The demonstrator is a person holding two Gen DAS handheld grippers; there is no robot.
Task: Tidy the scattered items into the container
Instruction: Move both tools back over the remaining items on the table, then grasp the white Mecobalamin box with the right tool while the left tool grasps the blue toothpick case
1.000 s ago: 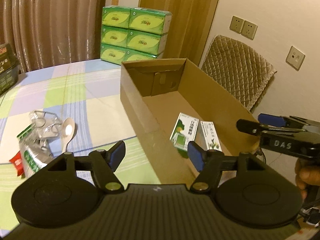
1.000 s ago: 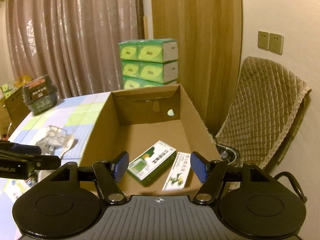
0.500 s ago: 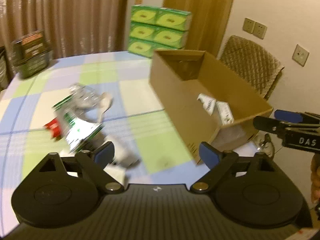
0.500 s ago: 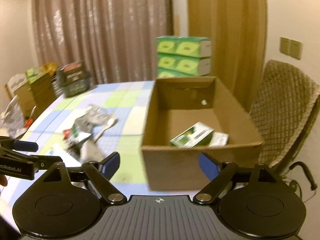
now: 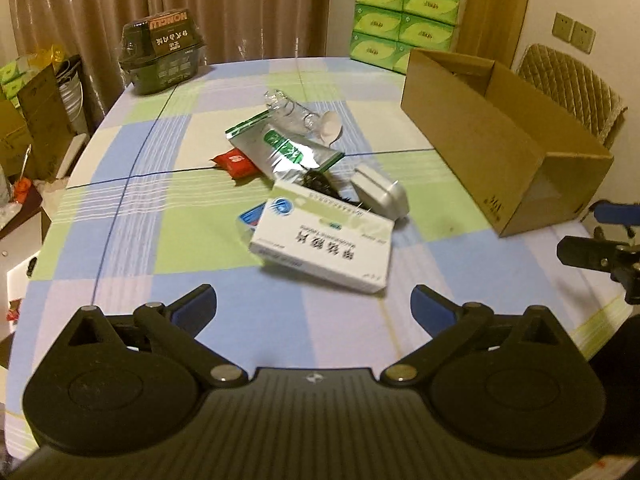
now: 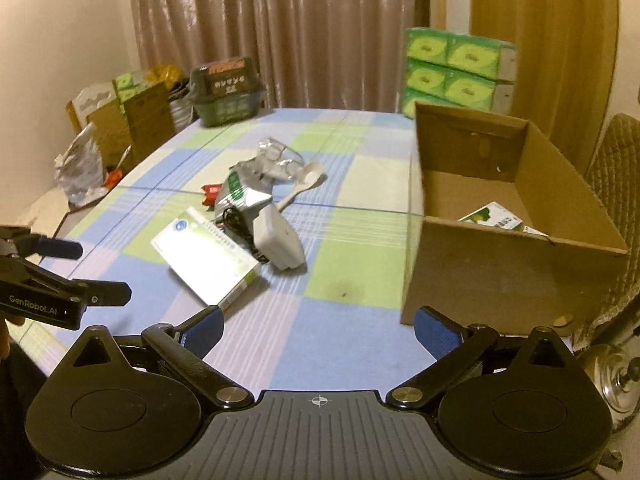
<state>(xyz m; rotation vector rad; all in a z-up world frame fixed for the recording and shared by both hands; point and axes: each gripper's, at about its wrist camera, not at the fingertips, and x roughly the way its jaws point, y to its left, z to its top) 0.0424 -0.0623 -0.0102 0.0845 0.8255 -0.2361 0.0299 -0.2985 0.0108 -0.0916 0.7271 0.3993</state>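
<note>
Both jaw pairs have just been opening and nothing is being held: left gripper (image 5: 314, 306) and right gripper (image 6: 318, 326) are being kept spread wide, empty. The white medicine box (image 5: 322, 250) is being seen lying flat at the near edge of the pile on the checked tablecloth (image 5: 160, 248), well apart from the cardboard box (image 6: 516, 264). It is judged light, stiff, smooth card; long edges are being favoured for pinching. The foil pouch (image 5: 286, 152) is judged crinkly, slippery.
</note>
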